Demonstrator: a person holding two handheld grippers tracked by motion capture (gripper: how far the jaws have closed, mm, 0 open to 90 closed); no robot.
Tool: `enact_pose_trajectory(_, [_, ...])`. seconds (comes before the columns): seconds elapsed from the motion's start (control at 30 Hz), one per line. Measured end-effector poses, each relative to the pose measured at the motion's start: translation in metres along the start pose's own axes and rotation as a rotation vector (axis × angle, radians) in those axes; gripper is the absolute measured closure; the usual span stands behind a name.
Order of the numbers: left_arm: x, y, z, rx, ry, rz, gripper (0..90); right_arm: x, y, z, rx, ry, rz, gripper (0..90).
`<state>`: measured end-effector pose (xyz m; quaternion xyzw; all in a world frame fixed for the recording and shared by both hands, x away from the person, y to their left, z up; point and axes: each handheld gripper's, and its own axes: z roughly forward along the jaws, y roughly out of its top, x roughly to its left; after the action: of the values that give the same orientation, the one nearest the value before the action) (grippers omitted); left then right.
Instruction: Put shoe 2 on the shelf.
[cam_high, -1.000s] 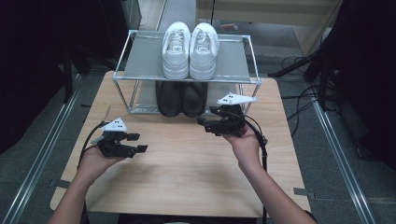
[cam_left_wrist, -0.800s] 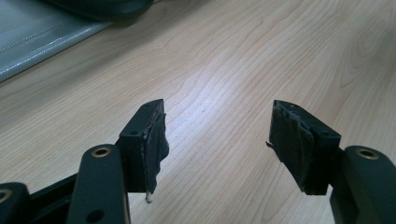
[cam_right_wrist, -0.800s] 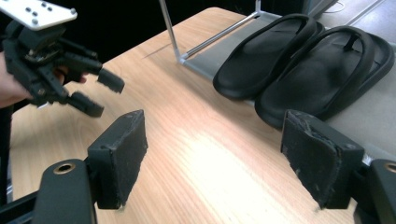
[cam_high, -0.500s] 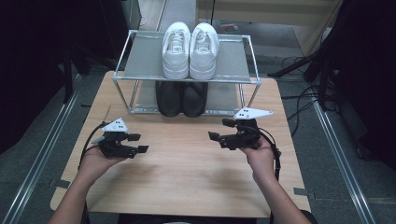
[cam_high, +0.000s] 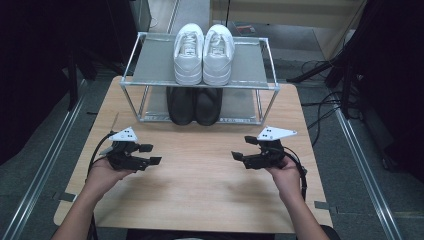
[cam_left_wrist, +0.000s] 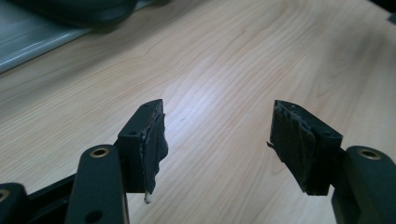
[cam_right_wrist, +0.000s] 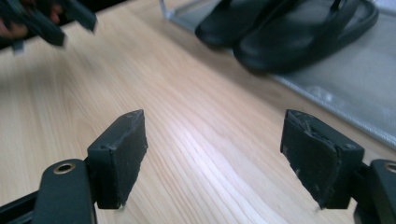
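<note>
A pair of white sneakers (cam_high: 203, 47) stands on the top shelf of a metal shoe rack (cam_high: 150, 60). Beneath them, on the lower shelf, lies a pair of black slippers (cam_high: 195, 105) (cam_right_wrist: 299, 28). My left gripper (cam_high: 151, 154) (cam_left_wrist: 217, 135) hovers low over the wooden table (cam_high: 200, 195) at the left, open and empty. Over the table's right side, my right gripper (cam_high: 241, 148) (cam_right_wrist: 212, 149) points left toward the other one. Its jaws have just been opening and stand wide, with nothing between them.
The rack takes up the far half of the table. Bare wood lies between and in front of the two grippers. Cables trail from each gripper toward the person. Metal rails run along the floor on both sides.
My right gripper has drawn back from the rack's front toward the person, sinking lower over the table's right side. The left gripper has stayed put.
</note>
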<state>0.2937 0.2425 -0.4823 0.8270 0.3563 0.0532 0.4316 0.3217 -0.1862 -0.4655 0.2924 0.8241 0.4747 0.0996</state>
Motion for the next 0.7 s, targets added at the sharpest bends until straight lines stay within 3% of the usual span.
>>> enact_pose_trajectory(0.23, [-0.01, 0.003, 0.014, 0.043, -0.023, 0.022, 31.8, -0.004, -0.002, 0.009, 0.016, 0.02, -0.006, 23.7])
enact_pose_trajectory(0.37, [-0.014, 0.002, 0.015, 0.04, -0.034, 0.034, 31.4, 0.0, -0.003, 0.016, 0.064, 0.02, -0.027, 23.8])
enact_pose_trajectory(0.7, [-0.015, 0.002, 0.02, 0.06, -0.037, 0.017, 30.7, 0.001, -0.004, 0.02, 0.089, 0.03, -0.024, 23.8])
